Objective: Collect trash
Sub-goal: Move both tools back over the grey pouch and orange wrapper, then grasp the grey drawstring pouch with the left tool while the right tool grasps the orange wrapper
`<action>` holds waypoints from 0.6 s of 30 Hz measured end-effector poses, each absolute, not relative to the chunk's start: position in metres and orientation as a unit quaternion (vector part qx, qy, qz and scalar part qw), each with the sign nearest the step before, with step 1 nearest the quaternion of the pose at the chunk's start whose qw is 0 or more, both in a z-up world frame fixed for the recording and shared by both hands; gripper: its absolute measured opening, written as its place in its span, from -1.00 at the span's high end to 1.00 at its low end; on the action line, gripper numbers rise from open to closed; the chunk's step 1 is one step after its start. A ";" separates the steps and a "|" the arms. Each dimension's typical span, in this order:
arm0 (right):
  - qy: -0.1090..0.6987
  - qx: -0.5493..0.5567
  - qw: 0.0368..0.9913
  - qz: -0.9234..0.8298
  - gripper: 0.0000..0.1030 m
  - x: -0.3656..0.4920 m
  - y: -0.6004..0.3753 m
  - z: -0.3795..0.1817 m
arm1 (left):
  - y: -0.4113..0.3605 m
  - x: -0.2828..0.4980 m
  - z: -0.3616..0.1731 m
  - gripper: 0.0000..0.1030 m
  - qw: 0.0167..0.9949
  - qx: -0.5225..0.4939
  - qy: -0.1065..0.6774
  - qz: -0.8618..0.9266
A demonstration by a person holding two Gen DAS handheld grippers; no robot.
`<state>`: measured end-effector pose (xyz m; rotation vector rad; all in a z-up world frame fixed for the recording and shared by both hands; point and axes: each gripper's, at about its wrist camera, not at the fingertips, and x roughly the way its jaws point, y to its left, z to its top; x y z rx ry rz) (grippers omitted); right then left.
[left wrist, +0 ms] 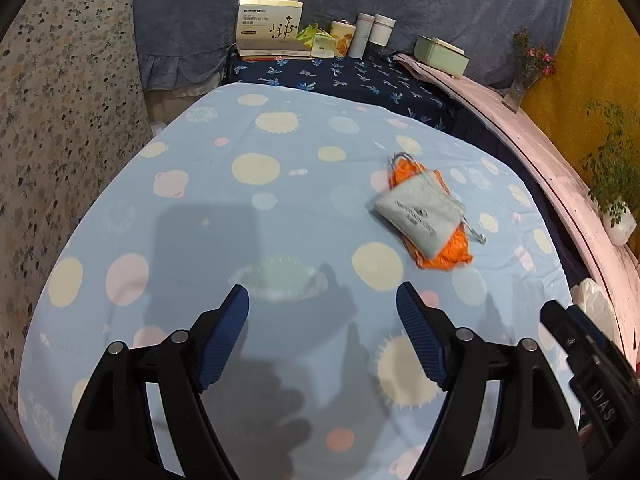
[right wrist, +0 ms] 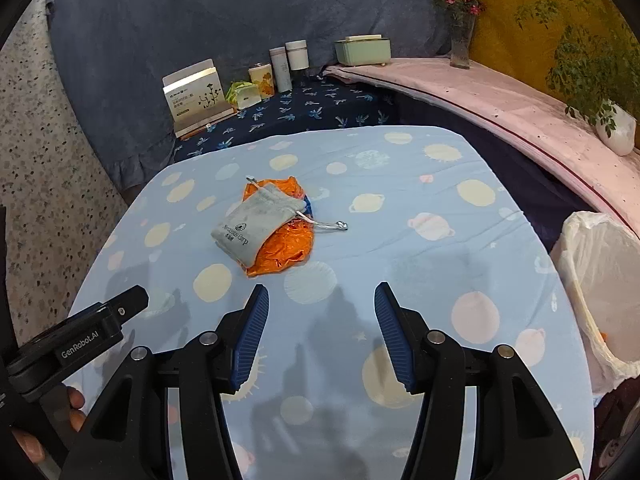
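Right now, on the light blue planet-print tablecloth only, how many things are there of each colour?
Grey: 1, the grey cloth drawstring pouch with printed lettering
Orange: 1, the crumpled orange plastic wrapper lying under it
Total: 2 on the tablecloth

Each camera sat on its own gripper and looked forward and steeply down between the jaws at the tabletop [left wrist: 280, 200], from fairly close. The left view faced it from the left, the right view from the right. Both shared the grey pouch [left wrist: 420, 216] [right wrist: 256, 224], the far shelf's boxes [left wrist: 268, 24] [right wrist: 196, 94], and probably the white-lined bin [right wrist: 600, 280], barely visible at the left view's edge.
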<state>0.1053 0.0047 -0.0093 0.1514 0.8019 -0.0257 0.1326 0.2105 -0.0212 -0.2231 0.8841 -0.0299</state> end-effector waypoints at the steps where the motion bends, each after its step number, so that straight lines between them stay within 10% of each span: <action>1: 0.391 0.073 0.917 -0.011 -0.05 0.110 0.007 -0.012 | 0.211 0.137 -0.021 -0.50 0.898 -0.110 0.426 -0.015; 18: 0.417 0.098 0.903 -0.009 -0.05 0.170 -0.016 -0.045 | 0.134 0.238 -0.041 -0.49 0.888 -0.051 0.450 -0.082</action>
